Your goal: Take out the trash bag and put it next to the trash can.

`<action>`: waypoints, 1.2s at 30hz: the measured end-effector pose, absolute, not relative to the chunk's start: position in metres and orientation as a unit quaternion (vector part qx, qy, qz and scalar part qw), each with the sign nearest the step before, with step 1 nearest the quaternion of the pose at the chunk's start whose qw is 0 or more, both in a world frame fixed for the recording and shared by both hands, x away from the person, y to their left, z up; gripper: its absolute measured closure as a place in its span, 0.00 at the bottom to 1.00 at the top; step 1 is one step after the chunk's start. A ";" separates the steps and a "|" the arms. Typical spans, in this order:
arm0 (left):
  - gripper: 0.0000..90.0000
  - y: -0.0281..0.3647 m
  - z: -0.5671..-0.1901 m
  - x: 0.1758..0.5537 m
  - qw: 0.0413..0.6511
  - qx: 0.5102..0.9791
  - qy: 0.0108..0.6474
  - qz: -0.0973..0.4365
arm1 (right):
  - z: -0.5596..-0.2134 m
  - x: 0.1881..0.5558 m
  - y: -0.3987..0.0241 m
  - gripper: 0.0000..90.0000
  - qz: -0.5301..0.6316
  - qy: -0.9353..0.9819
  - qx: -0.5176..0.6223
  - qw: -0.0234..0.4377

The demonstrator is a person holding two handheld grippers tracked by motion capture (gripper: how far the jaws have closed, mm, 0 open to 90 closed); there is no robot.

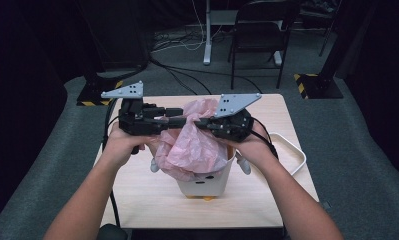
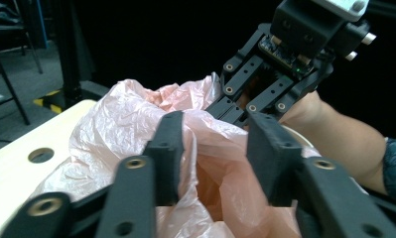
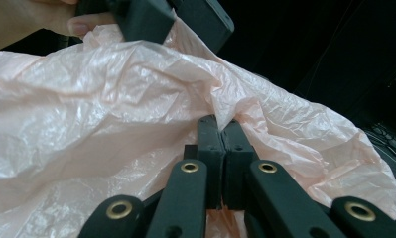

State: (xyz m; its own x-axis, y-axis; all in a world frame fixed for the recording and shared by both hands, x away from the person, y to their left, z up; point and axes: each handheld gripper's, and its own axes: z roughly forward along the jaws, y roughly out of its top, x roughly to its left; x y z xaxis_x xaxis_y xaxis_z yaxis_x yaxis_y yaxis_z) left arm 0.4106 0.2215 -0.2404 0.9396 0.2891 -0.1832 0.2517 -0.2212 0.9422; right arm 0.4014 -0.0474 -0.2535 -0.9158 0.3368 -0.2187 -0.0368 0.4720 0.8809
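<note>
Bag [image 1: 194,145]: pink liner, half inside the white bin [image 1: 207,186], for fitting.
Right gripper [image 3: 224,130]: fingers pinch the bag's edge, holding it up.
Left gripper [image 2: 218,144]: fingers apart around bag, not gripping.

Bare tabletop [image 1: 152,200] beside the bin [image 1: 207,186]

**A dark recording studio or lab, not a home**

Everything gathers round the small pale wooden table [image 1: 267,200]. It stands on grey carpet, with black walls close on both sides. Behind it are black stand bases edged in yellow-black hazard tape [image 1: 313,85], a folding chair [image 1: 259,35], a white post [image 1: 207,35] and loose cables [image 1: 179,42] across the floor.
</note>
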 end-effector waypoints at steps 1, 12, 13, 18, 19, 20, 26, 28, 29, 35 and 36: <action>0.60 0.222 -0.240 0.411 0.600 0.781 0.173 0.016 | -0.253 0.402 -0.047 0.99 0.506 0.838 0.089 0.185; 0.53 0.208 -0.245 0.409 0.574 0.799 0.174 0.031 | -0.253 0.400 -0.045 0.99 0.506 0.837 0.089 0.187; 0.54 0.208 -0.245 0.409 0.574 0.799 0.174 0.031 | -0.253 0.400 -0.045 0.99 0.507 0.837 0.089 0.187; 0.71 0.206 -0.250 0.411 0.569 0.804 0.169 0.036 | -0.253 0.400 -0.044 0.99 0.507 0.837 0.087 0.186; 0.74 0.206 -0.250 0.411 0.569 0.804 0.169 0.036 | -0.253 0.400 -0.044 0.99 0.507 0.837 0.086 0.186; 0.77 0.207 -0.251 0.411 0.569 0.804 0.169 0.038 | -0.253 0.399 -0.043 0.99 0.507 0.837 0.086 0.186; 0.92 0.207 -0.256 0.412 0.567 0.805 0.168 0.044 | -0.254 0.399 -0.043 0.98 0.504 0.838 0.086 0.190; 0.94 0.207 -0.256 0.411 0.565 0.807 0.167 0.051 | -0.254 0.399 -0.043 0.98 0.504 0.838 0.087 0.190; 0.97 0.207 -0.256 0.411 0.564 0.807 0.167 0.053 | -0.255 0.399 -0.044 0.98 0.505 0.837 0.089 0.190; 0.99 0.209 -0.255 0.411 0.566 0.803 0.173 0.065 | -0.254 0.397 -0.048 0.94 0.512 0.833 0.091 0.192; 1.00 0.210 -0.255 0.410 0.568 0.802 0.174 0.067 | -0.254 0.396 -0.049 0.92 0.513 0.832 0.092 0.193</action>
State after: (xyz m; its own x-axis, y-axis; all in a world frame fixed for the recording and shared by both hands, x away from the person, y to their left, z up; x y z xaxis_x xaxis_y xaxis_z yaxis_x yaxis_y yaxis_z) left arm 0.4105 0.2098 -0.2547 0.9303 0.3555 -0.0906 0.2037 -0.2949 0.9336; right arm 0.3964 -0.0489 -0.2537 -0.9087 0.3502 -0.2271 -0.0456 0.4575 0.8881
